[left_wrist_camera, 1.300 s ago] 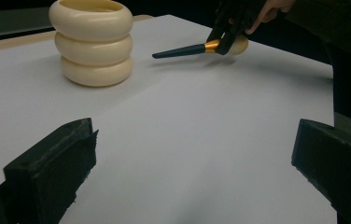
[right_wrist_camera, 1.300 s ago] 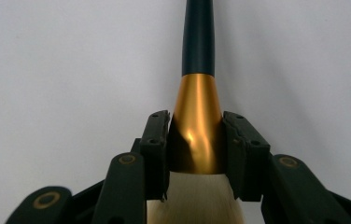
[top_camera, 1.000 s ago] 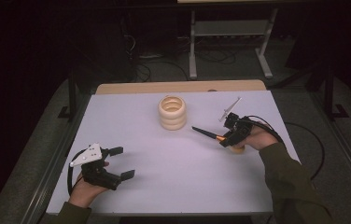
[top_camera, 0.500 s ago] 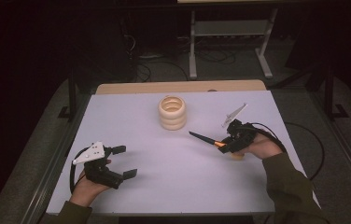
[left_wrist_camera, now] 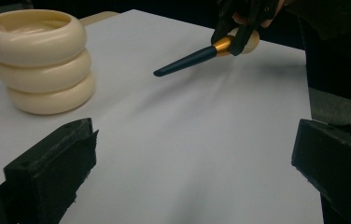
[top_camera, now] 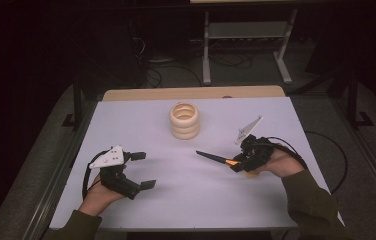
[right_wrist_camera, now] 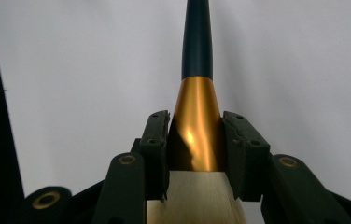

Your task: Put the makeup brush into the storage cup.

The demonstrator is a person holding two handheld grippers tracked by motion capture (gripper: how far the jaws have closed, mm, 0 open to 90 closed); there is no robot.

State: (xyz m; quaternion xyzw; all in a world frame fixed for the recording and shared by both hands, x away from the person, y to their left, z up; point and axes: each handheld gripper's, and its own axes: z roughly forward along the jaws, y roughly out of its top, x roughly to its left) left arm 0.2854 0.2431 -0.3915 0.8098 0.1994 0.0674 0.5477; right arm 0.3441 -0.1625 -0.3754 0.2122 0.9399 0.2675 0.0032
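Above the right part of the white surface (top_camera: 141,125), the right tool (right_wrist_camera: 196,140) is clamped on the shiny gold ferrule of a slim make-up brush with dark handle (top_camera: 213,157), a light, stiff, slippery thing best gripped at that collar, while the left tool (top_camera: 143,170) stands wide, holding nothing.

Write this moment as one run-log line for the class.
right tongs: shut on brush | left tongs: open, empty | ring stack: upright on table
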